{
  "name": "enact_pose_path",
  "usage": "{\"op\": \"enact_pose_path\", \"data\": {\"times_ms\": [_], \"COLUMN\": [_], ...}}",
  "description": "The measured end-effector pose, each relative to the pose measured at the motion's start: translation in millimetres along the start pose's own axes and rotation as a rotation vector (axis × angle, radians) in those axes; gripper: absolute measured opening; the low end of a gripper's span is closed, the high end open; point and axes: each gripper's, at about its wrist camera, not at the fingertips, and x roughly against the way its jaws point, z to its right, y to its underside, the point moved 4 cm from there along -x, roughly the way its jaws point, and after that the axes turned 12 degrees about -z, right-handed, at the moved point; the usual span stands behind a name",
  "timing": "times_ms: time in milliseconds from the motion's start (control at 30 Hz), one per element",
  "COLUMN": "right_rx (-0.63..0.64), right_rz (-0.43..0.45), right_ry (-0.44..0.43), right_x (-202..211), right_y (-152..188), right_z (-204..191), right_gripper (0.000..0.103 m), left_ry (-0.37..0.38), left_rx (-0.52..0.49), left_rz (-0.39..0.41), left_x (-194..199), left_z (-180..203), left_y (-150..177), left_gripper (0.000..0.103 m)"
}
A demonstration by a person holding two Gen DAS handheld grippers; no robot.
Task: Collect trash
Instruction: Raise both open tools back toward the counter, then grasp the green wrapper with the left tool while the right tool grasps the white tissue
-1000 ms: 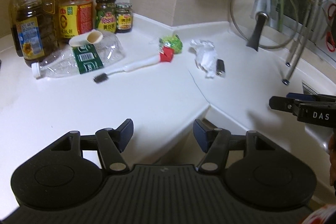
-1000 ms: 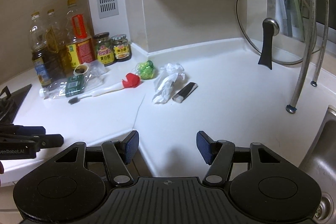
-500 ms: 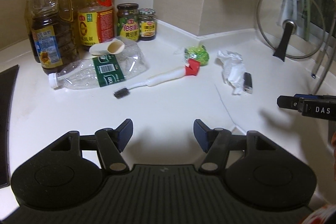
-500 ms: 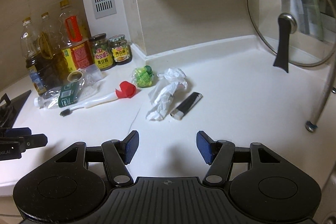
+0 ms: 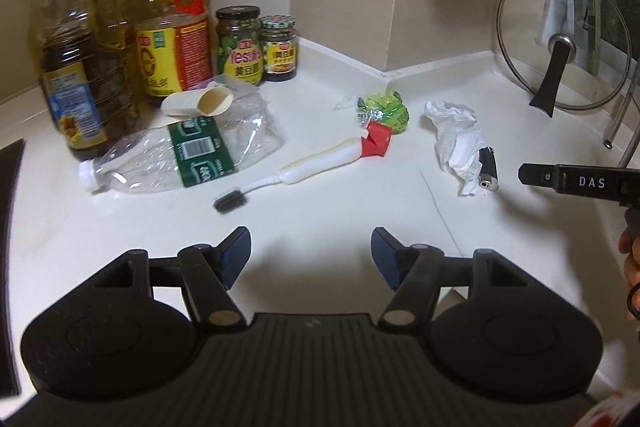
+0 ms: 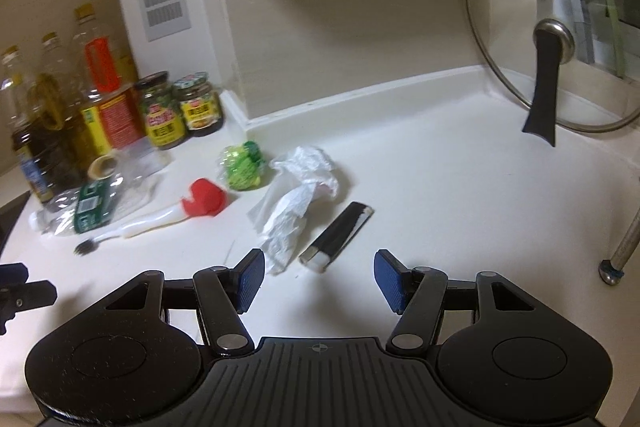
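Both grippers hovered over the white worktop (image 6: pixel 440 195) with fingers spread apart and nothing between them. Just ahead of the right gripper (image 6: pixel 319 279), the crumpled tissue (image 6: pixel 298 205) lay nearer its left finger, with the black lighter (image 6: pixel 338 238) touching it. Beyond the left gripper (image 5: pixel 310 257) lay the toothbrush (image 5: pixel 298 171) and crushed plastic bottle (image 5: pixel 188 157).

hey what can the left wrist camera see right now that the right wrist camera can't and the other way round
Only the left wrist view shows the right hand-held gripper from the side, marked DAS, and the rolled paper cup lengthwise.

Only the right wrist view shows a metal rack foot and the left hand-held gripper at its edge.

Both show the crushed water bottle, toothbrush, green wrapper, crumpled tissue, black lighter and glass lid.
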Motion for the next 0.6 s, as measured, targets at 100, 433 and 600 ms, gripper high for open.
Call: {"op": "enact_pose_path", "data": {"times_ms": [100, 433, 600], "right_rx": [-0.026, -0.058, -0.056], "right_rz": [0.004, 0.013, 0.019], "right_ry": [0.018, 0.04, 0.054], "right_x": [-3, -21, -38], "right_y": [-4, -23, -35], "right_z": [-2, -23, -34], "right_gripper": [0.061, 0.061, 0.061], "left_ry": [0.02, 0.064, 0.048], "left_rx": [-0.049, -0.188, -0.194], "left_rz": [-0.002, -0.011, -0.004], "left_x": [-12, -58, -73], "left_z": [-3, -25, -49], "left_y": [-13, -52, -71], "left_gripper": [0.063, 0.063, 0.063]}}
